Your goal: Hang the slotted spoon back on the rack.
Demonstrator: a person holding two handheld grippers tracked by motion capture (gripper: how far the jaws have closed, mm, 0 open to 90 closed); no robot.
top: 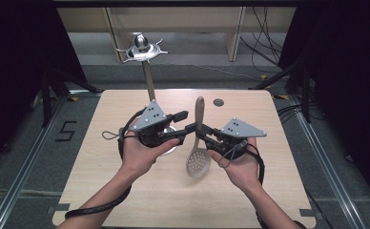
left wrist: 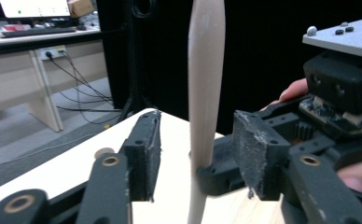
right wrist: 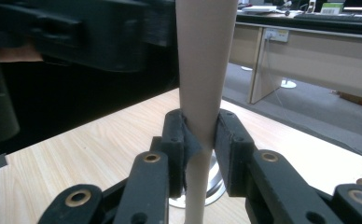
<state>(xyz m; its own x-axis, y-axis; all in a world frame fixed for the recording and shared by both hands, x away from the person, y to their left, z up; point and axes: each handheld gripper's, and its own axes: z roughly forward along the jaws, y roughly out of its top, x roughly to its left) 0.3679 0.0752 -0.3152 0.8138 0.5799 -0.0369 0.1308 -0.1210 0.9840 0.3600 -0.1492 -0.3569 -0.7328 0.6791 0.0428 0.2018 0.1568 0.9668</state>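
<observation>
One slotted spoon (top: pixel 198 151) hung above the table (top: pixel 126 200) near its middle, handle pointing far, gripped at its neck by the right gripper (top: pixel 205 135). Left gripper (top: pixel 185 125) straddled the handle, jaws partly open, not touching it.

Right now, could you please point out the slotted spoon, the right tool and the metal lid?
slotted spoon (top: pixel 197 161): high view, on its perforated bowl.
right tool (right wrist: pixel 200 140): right gripper view, midway between its fingertips, at the spoon handle.
metal lid (right wrist: pixel 215 184): right gripper view, on its shiny rim behind the handle.
</observation>
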